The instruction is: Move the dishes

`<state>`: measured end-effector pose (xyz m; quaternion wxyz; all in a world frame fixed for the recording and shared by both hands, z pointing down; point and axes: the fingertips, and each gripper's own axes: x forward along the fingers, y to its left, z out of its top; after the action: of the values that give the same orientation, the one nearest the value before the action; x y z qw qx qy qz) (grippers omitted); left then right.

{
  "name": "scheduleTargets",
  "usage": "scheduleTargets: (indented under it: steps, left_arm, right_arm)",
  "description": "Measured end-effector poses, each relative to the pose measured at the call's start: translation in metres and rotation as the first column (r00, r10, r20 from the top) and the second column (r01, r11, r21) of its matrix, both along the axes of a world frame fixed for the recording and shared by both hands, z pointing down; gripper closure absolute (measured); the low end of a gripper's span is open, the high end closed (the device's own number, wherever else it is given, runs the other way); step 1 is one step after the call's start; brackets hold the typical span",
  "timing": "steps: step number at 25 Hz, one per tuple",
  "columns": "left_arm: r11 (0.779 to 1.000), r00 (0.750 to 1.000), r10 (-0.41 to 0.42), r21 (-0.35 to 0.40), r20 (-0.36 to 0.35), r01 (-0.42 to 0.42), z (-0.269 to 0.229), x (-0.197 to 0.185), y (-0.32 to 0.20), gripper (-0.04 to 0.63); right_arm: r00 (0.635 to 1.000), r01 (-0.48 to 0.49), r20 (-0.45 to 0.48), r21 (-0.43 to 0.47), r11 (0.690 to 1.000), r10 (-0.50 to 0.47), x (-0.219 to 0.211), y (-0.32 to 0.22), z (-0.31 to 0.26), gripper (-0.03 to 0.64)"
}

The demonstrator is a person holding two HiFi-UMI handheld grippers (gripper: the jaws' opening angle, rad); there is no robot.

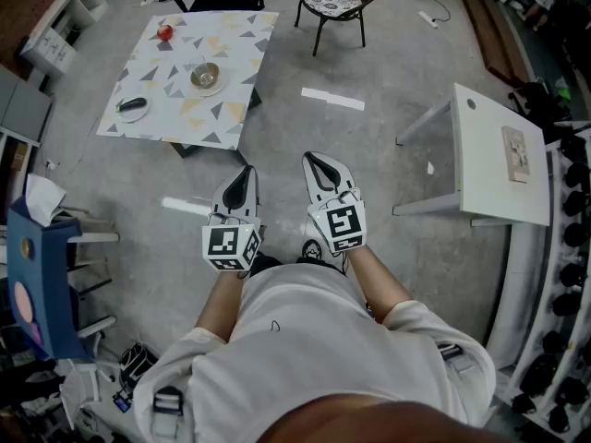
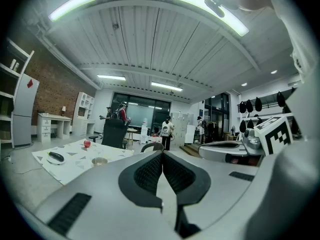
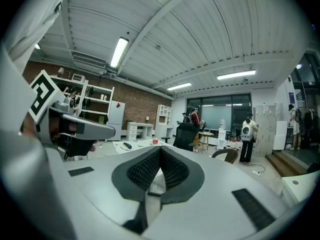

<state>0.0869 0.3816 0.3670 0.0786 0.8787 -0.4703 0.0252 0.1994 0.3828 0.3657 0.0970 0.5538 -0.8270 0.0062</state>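
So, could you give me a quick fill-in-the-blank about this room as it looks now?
The left gripper and right gripper both have their jaws ____.
The apple on the patterned table is ____.
The plain table at the right is ____.
Missing words: shut; red; white.

The left gripper (image 2: 162, 154) has its jaws together, a patterned table (image 2: 75, 155) ahead (bowl (image 2: 99, 161) on it)

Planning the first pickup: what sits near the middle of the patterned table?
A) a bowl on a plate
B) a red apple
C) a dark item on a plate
A: the bowl sits centrally; the apple is at a far corner, the dark item by the left edge.
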Motion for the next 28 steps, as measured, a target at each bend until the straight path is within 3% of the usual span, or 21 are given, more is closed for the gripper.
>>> scheduleTargets:
  steps: [8, 18, 22, 28]
  left_arm:
    - [1.000, 1.000, 0.007, -0.014, 0.015, -0.007, 0.010, 0.016, -0.002, 0.574]
    - [0.996, 0.997, -0.072, -0.040, 0.032, 0.074, 0.031, 0.045, -0.007, 0.574]
    - [0.991, 0.993, -0.112, -0.065, 0.033, 0.114, 0.042, 0.049, -0.005, 0.574]
    - [0.989, 0.992, -0.108, -0.090, 0.072, 0.114, 0.052, 0.056, -0.022, 0.574]
  right_arm:
    - [1.000, 0.014, 0.015, -0.031, 0.999, -0.013, 0.011, 0.000, 0.015, 0.618]
    - [0.989, 0.146, 0.026, -0.061, 0.987, -0.145, 0.029, -0.002, 0.030, 0.612]
    - [0.986, 0.164, 0.027, -0.085, 0.983, -0.162, 0.045, -0.008, 0.041, 0.583]
    - [0.986, 0.164, 0.053, -0.119, 0.979, -0.158, 0.052, -0.022, 0.054, 0.545]
